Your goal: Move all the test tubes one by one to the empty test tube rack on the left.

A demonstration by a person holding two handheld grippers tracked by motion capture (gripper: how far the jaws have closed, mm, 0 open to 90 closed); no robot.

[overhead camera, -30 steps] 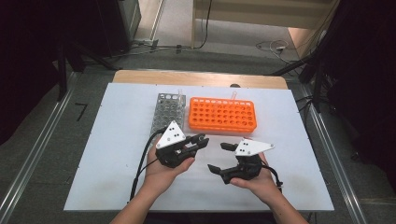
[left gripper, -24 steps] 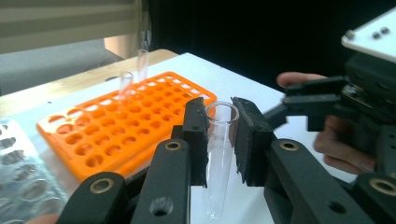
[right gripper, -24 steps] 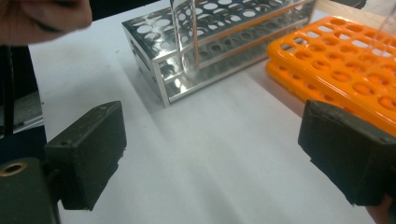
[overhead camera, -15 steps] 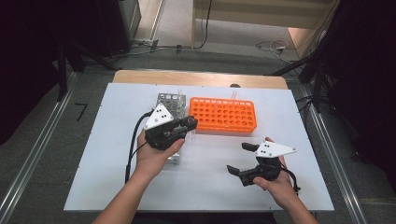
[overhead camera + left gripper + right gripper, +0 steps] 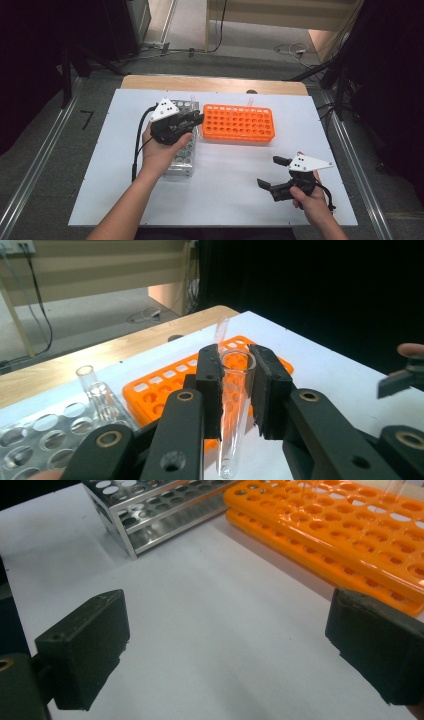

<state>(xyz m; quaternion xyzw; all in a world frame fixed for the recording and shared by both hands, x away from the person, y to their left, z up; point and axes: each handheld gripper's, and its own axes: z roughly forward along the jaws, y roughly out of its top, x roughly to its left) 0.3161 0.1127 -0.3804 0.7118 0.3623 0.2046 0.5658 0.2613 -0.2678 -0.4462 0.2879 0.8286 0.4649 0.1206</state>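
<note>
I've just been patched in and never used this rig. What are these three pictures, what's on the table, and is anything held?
There is no robot arm here: a person holds a two-jaw gripper in each hand. The high view looks down on the white table from above. The other two pictures come from cameras riding on each gripper, looking along its black jaws. On the table stand a metal rack and an orange rack, which has a tube standing at its far edge. The left gripper, over the metal rack, is shut on a clear glass test tube. The right gripper is open with nothing between its jaws, low over bare table.
</note>
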